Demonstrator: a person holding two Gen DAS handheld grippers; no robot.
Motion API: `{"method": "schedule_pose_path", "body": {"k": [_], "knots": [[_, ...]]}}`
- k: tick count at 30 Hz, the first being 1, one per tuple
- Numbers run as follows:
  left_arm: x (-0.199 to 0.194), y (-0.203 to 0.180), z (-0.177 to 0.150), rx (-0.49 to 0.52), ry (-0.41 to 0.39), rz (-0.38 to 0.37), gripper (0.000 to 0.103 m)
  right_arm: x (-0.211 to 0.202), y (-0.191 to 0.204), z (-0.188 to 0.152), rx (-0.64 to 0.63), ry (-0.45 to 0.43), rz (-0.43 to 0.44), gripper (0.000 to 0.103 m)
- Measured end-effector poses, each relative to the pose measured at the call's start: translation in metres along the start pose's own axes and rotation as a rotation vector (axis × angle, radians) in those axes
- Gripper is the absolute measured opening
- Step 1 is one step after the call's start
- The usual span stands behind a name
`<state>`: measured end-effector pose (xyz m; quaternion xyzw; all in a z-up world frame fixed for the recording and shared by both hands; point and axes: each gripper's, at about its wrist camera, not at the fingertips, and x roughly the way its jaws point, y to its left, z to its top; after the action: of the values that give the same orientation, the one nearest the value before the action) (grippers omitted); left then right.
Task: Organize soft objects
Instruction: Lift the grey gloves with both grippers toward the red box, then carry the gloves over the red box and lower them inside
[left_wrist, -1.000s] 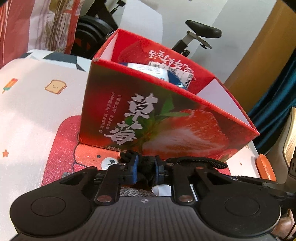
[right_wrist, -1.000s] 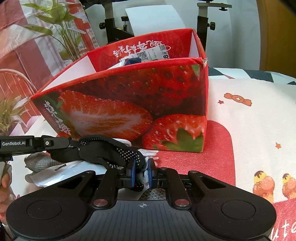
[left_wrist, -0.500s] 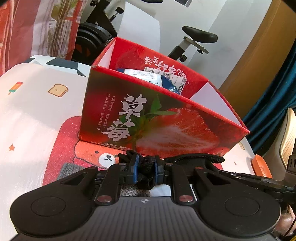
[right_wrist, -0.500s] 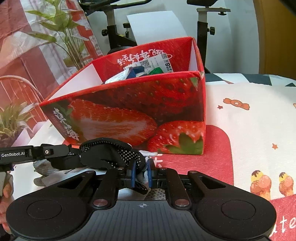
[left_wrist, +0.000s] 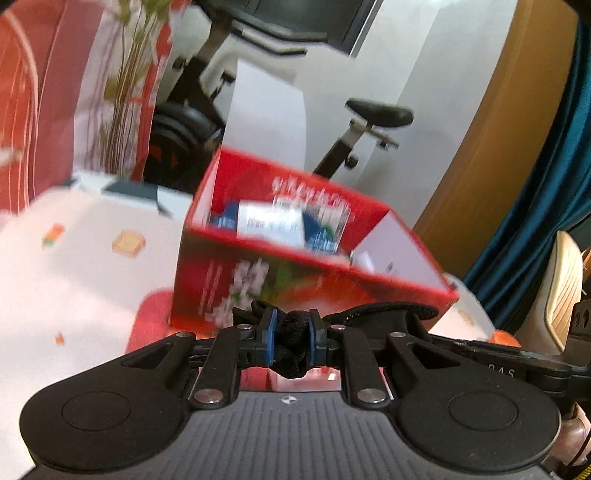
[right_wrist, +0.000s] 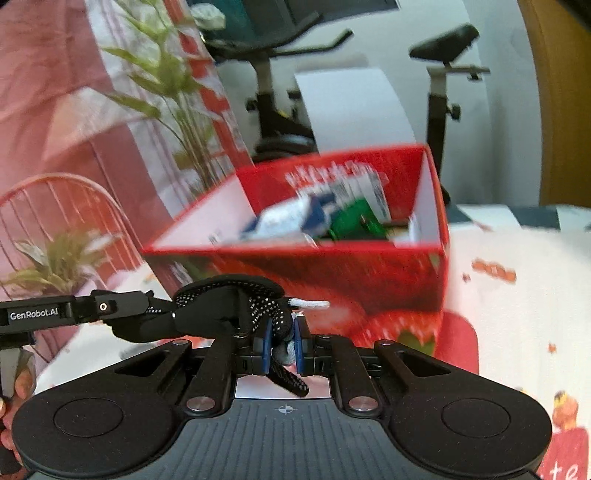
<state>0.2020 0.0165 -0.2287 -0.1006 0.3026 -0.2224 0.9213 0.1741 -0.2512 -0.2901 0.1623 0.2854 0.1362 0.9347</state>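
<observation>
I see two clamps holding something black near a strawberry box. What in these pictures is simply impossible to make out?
- Printing on the red box: left wrist view, smeared by motion blur.
- Packets inside the box: right wrist view, blurred; lower parts hidden by the box's front wall.
- Black dotted fabric item: bunched between both sets of jaws, so its full shape is unclear.
- Person's hand: right wrist view, cut off by the left edge.
</observation>
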Motion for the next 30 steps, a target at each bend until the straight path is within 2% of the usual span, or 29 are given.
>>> {"method": "schedule_pose_path", "body": {"k": [5,8,12,18,24,27,30], "knots": [[-0.012,-0.014,0.028,0.07,-0.081,-0.026,0.018,-0.013,0.009,0.026,-0.017,-0.07,0.045,0.011],[-0.004,-0.017,0.042,0.103,-0.095,-0.022,0.018,-0.01,0.015,0.042,-0.05,-0.089,0.038,0.011],[0.014,-0.014,0.059,0.085,-0.092,-0.037,0.018,0.006,0.016,0.064,-0.08,-0.092,0.019,0.011],[0.055,-0.003,0.081,0.047,0.025,-0.046,0.018,0.038,0.0,0.095,-0.059,-0.008,-0.015,0.011],[0.098,0.003,0.089,0.095,0.221,-0.035,0.018,0.068,-0.02,0.111,0.005,0.14,-0.037,0.011],[0.111,0.004,0.091,0.129,0.273,-0.014,0.018,0.081,-0.028,0.115,0.051,0.215,-0.048,0.011],[0.118,0.002,0.091,0.18,0.313,0.004,0.018,0.095,-0.032,0.115,0.042,0.285,-0.074,0.011]]}}
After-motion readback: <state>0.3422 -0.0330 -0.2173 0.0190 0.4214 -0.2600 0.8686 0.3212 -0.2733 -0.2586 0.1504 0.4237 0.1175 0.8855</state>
